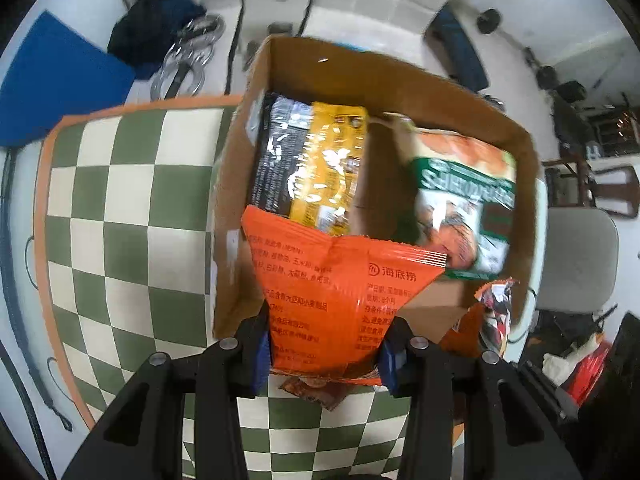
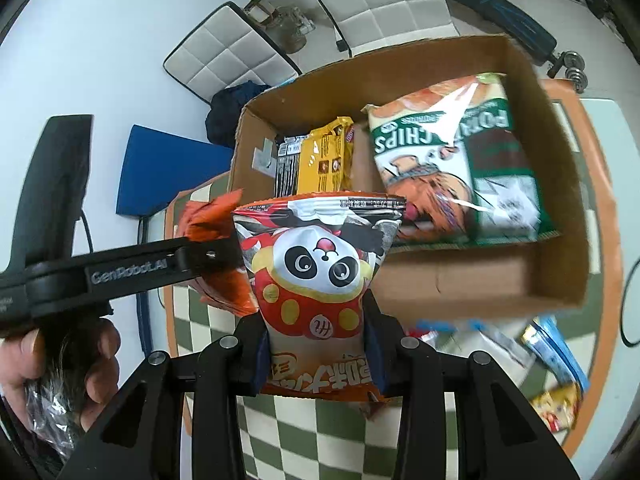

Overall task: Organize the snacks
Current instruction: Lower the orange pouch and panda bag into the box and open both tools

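Snacks fill both grippers: the left gripper (image 1: 324, 354) clamps an orange bag (image 1: 336, 300) by its lower end, back side up with dark printed text and a crimped top seam. The right gripper (image 2: 318, 356) pinches a panda bag (image 2: 320, 276) — orange and white, with a cartoon panda in a red, yellow-dotted outfit. Both bags hang in the air just in front of the box's (image 2: 480, 280) near wall, above the checked cloth (image 1: 132, 216).

The open cardboard box sits at the table's far edge. Inside, a green-and-white chips bag (image 2: 460, 160) lies flat on the right side, glossy and blurred. On the left side a yellow pack (image 1: 324, 168) rests against a black pack (image 1: 272, 160).

From the right wrist view, the left gripper reaches in from the left, a hand (image 2: 60, 368) gripping its handle. Blue-wrapped snacks (image 2: 556, 352) lie on the cloth right of the box — too blurred to read.
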Tool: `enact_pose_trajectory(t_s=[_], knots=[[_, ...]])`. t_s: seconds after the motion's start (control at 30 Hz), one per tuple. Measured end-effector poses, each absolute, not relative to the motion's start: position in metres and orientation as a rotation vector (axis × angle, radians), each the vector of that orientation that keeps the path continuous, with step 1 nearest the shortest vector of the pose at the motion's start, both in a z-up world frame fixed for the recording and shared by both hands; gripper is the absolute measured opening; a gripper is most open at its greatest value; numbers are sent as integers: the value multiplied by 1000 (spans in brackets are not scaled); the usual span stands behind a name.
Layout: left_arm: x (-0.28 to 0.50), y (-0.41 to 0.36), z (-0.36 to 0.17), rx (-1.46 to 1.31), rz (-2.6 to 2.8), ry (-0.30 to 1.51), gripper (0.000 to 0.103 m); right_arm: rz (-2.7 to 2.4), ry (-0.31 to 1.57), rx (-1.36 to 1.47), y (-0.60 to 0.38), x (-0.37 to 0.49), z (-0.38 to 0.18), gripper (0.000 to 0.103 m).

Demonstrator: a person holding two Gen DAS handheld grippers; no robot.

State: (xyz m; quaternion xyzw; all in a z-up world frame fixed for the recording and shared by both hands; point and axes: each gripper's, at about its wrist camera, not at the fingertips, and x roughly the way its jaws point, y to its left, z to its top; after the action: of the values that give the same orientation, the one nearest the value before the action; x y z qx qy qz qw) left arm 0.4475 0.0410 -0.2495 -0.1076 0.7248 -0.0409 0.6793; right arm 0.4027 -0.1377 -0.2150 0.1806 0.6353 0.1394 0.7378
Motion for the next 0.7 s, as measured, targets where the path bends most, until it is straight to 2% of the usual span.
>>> enact_pose_trajectory(t_s=[0.27,0.5,0.6,0.63,0.7], knots=[[465,40,-291,-202,-79,1743,39,289,1462,409,-122,434,-265,41],[470,37,-304,-177,-91,1770,40,283,1487,382,-109,444,-288,41],[473,36,-307,-167,-94,1797,45,276,1494,369,-104,450,-296,44],[473,37,-307,-174,-98,1799,51,270,1500,361,-101,454,-300,47],[474,37,-305,-180,-100,1789,58,264,1510,345,-98,456,-304,69]])
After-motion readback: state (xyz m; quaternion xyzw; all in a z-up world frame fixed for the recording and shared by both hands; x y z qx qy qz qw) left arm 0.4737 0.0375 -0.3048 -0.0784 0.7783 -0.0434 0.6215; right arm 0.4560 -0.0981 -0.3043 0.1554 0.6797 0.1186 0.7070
